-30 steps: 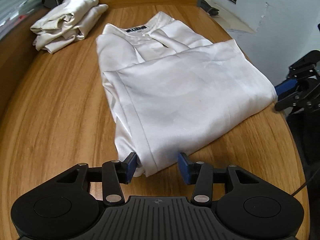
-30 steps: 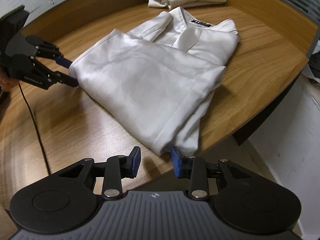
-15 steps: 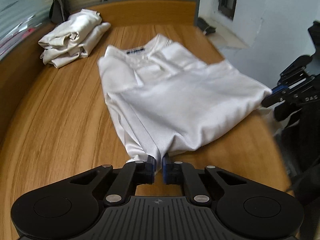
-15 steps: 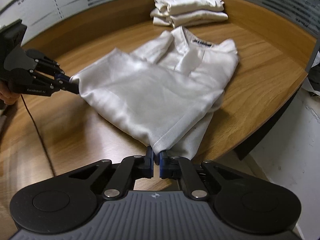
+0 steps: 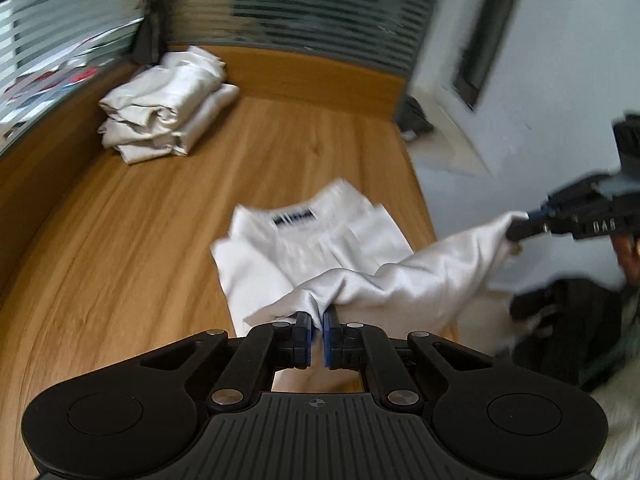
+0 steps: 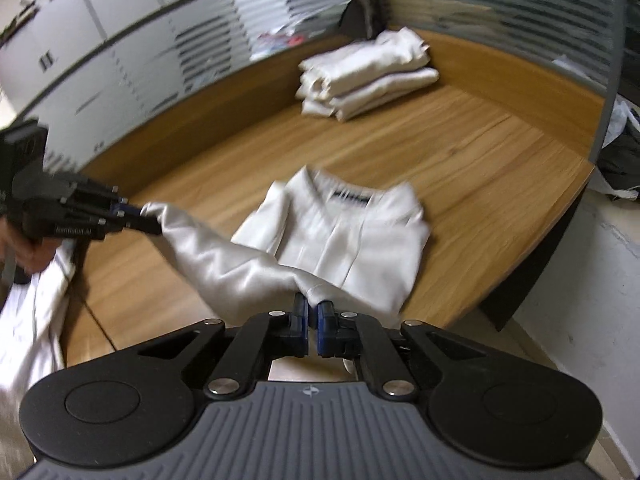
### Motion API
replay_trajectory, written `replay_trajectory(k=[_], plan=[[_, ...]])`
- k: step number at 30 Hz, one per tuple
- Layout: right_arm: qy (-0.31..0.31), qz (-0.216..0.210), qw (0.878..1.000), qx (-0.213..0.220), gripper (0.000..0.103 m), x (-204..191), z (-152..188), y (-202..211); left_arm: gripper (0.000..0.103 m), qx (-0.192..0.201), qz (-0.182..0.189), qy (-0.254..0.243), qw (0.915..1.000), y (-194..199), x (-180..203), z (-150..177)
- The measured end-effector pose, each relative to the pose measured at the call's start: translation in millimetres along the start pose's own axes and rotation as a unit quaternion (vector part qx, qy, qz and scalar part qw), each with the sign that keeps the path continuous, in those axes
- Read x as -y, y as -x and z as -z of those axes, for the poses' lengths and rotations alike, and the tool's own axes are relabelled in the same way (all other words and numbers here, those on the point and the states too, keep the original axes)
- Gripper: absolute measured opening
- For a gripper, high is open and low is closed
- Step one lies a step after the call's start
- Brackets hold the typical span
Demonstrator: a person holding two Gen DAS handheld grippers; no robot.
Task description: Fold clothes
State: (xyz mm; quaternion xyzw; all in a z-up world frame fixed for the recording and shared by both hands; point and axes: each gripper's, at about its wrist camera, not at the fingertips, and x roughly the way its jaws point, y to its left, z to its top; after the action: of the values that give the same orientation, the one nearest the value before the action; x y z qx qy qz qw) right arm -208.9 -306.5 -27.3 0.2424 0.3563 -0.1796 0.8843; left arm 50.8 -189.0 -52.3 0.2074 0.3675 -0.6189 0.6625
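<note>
**Both grippers lift the shirt's lower edge off the table**

A second ago the white shirt [image 5: 320,248] lay flat, folded in half, with both grippers open at its near corners. Half a second ago each had closed on a corner. The lower half is now raised clear of the wood and hangs stretched between the two tools, and both views are blurred by motion.

The surface is a wooden table [image 5: 120,248] with a raised wooden rim along its far side. Behind the rim runs a glass partition with horizontal blinds [image 6: 500,4]. A white wall [image 5: 540,80] stands past the table's right edge. A stack of folded white clothes [image 5: 168,104] sits in the table's far corner, well apart from the shirt.

The shirt's collar end, with a dark neck label [image 6: 351,199], rests on the table, nearer the stack than the lifted part is. The left gripper [image 5: 316,328] has its blue pads pressed together on one corner of the shirt's hem, fabric bunched between them. The right gripper [image 6: 312,316] is likewise clamped on the opposite corner. In each view the other gripper appears at the side with cloth pulled taut from its tip, a hand [image 6: 28,250] partly visible behind one.
</note>
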Motion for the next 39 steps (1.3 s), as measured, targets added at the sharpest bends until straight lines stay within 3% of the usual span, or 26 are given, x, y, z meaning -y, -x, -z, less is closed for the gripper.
replay_trajectory(k=[6,10,14,17,21,23,26,30,36,39], plan=[[-0.036,0.014,0.999,0.004,0.003,51.9,-63.0,-50.3,0.008,0.001,-0.012,0.065,0.9978,-53.4,-35.5,-51.2],[-0.058,0.021,0.998,-0.018,0.004,84.1,-95.0,-102.4,0.008,-0.026,-0.024,0.078,0.9963,-98.3,-55.1,-71.6],[-0.057,0.023,0.997,-0.045,0.004,102.3,-106.5,-148.6,0.008,-0.062,-0.050,0.069,0.9944,-138.2,-66.8,-74.7],[-0.052,0.033,0.996,-0.065,0.004,111.6,-108.3,-176.5,0.010,-0.077,-0.055,0.092,0.9912,-155.4,-77.0,-70.2],[-0.049,0.049,0.994,-0.085,0.006,121.3,-104.3,-199.4,0.021,-0.084,-0.054,0.102,0.9897,-165.0,-85.1,-65.9],[-0.042,0.055,0.993,-0.094,0.009,122.6,-102.8,-205.5,0.022,-0.083,-0.050,0.109,0.9893,-164.5,-88.6,-67.4],[-0.024,0.061,0.993,-0.094,0.014,120.3,-104.8,-200.9,0.033,-0.070,-0.054,0.127,0.9880,-152.5,-90.8,-70.6],[-0.018,0.062,0.993,-0.094,0.028,116.8,-108.0,-173.8,0.046,-0.048,-0.075,0.155,0.9839,-120.7,-86.7,-70.5],[-0.013,0.054,0.994,-0.089,0.032,107.8,-107.0,-125.7,0.057,-0.015,-0.092,0.224,0.9700,-66.2,-72.6,-45.8],[0.008,0.036,0.996,-0.084,0.037,93.2,-101.6,-105.6,0.060,-0.017,-0.085,0.263,0.9608,-45.7,-68.2,-24.7]])
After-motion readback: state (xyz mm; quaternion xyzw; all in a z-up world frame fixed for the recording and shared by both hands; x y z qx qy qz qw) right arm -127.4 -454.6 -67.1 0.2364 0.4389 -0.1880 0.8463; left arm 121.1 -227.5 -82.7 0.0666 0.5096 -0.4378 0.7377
